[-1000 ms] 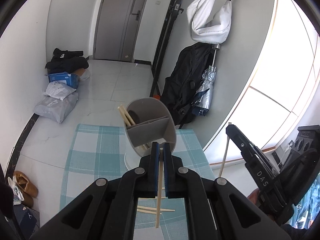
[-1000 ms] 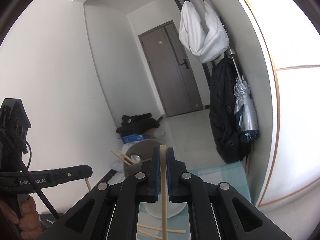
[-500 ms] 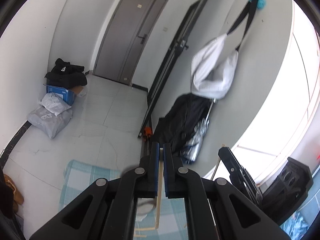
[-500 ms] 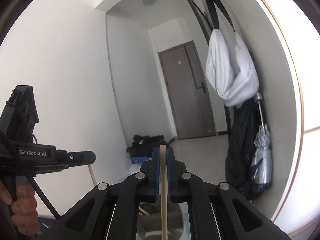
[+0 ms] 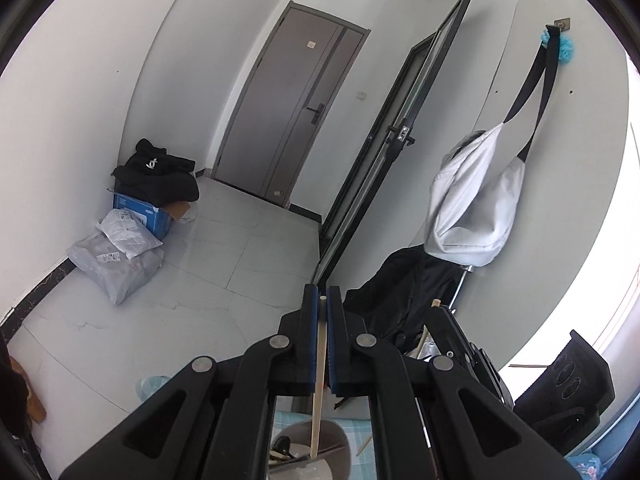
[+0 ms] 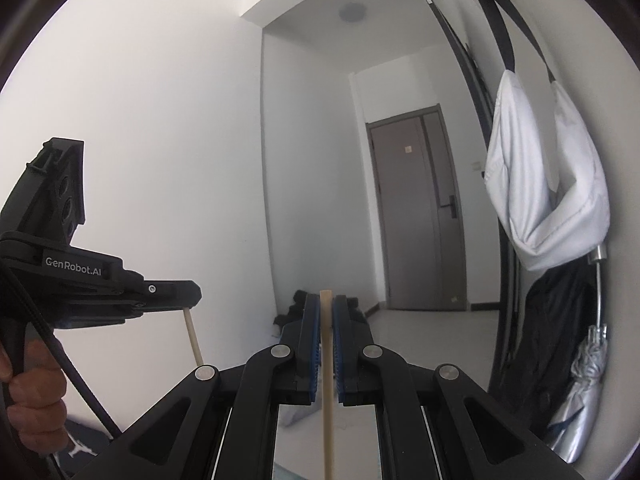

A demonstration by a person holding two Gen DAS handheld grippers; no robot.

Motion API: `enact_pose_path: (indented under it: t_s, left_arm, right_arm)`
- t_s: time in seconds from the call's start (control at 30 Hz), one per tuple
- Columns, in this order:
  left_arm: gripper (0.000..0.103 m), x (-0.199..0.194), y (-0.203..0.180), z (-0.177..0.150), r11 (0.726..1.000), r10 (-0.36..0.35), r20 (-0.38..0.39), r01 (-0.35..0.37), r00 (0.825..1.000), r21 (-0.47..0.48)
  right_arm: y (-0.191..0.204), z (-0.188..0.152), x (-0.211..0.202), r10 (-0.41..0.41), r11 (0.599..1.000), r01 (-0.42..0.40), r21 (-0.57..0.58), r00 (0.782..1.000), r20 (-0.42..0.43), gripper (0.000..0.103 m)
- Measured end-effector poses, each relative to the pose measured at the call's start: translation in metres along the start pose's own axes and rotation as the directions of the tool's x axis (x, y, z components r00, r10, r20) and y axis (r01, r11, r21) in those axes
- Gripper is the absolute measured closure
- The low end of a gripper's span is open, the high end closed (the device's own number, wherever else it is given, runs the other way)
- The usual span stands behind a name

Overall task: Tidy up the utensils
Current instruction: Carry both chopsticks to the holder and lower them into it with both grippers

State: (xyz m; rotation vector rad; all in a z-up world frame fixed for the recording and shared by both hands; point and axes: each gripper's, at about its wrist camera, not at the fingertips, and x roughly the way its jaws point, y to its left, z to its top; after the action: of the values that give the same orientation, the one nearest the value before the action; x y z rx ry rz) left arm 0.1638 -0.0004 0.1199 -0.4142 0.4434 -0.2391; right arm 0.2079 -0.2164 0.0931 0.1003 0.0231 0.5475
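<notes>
My left gripper [image 5: 322,296] is shut on a pale wooden chopstick [image 5: 318,392] that hangs down between its jaws. The chopstick's lower end sits over the grey utensil holder [image 5: 320,438] at the bottom of the left wrist view; other chopsticks lie inside it. My right gripper [image 6: 326,304] is shut on a second chopstick [image 6: 327,392] held upright. The left gripper [image 6: 176,294] also shows in the right wrist view with its chopstick [image 6: 194,338] hanging below. The right gripper [image 5: 460,344] shows in the left wrist view.
A teal checked cloth [image 5: 360,428] covers the table under the holder. Behind are a grey door [image 5: 288,120], a white bag [image 5: 476,208] on a wall hook, a black backpack [image 5: 392,304], and parcels [image 5: 116,256] on the floor.
Both grippers have tilted upward with their chopsticks. The holder has dropped from the middle of the left wrist view to its bottom edge. The table is out of the right wrist view.
</notes>
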Motion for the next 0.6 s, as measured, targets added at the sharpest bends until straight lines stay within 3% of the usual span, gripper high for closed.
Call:
enact_pose_path:
  t_s: [0.33, 0.6]
  left_arm:
    - [0.102, 0.032, 0.022, -0.009, 0.999, 0.010, -0.057, -0.012, 0.998, -0.042]
    - [0.102, 0.030, 0.018, -0.014, 1.000, -0.023, -0.039, 0.023, 0.999, 0.006]
  right_arm:
    - [-0.005, -0.038, 0.032, 0.055, 0.998, -0.055, 0.031, 0.998, -0.016, 0.097]
    - [-0.004, -0.051, 0.036, 0.084, 0.996, -0.085, -0.005, 0.995, -0.048, 0.097]
